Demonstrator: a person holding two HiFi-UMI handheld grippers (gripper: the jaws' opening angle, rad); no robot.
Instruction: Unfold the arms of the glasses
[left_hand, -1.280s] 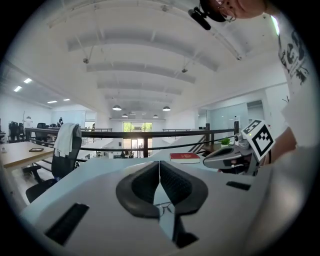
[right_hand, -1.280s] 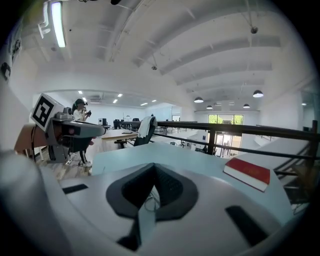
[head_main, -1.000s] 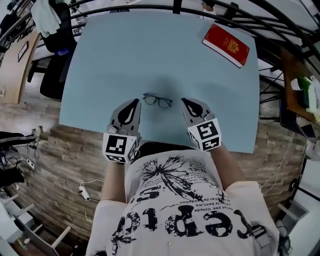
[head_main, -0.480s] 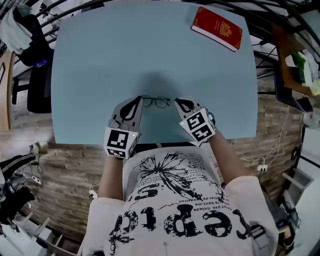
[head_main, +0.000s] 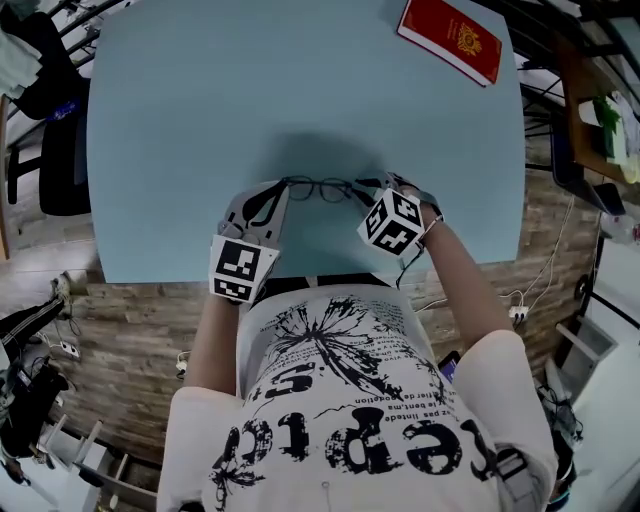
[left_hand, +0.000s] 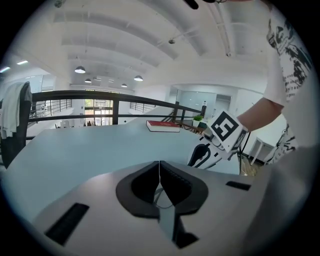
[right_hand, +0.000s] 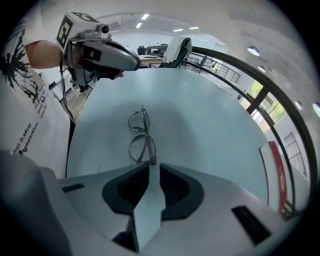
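Thin dark-framed glasses (head_main: 325, 188) lie folded on the pale blue table (head_main: 250, 100), near its front edge. My left gripper (head_main: 281, 188) is shut, its tip right at the glasses' left end; in the left gripper view (left_hand: 159, 163) only a thin bit of rim shows beneath the closed jaws. My right gripper (head_main: 369, 186) points steeply down at the right end. In the right gripper view its jaws (right_hand: 151, 165) are opening, a narrow gap between them, and the glasses (right_hand: 140, 135) end just ahead of the tips, not pinched.
A red book (head_main: 450, 40) lies at the table's far right corner. A dark chair draped with clothing (head_main: 40, 60) stands off the table's left side. A black railing (left_hand: 115, 95) runs behind the table.
Both grippers have come down and forward to the two ends of the glasses. The right one has tipped steeply downward. The glasses have not moved on the table.
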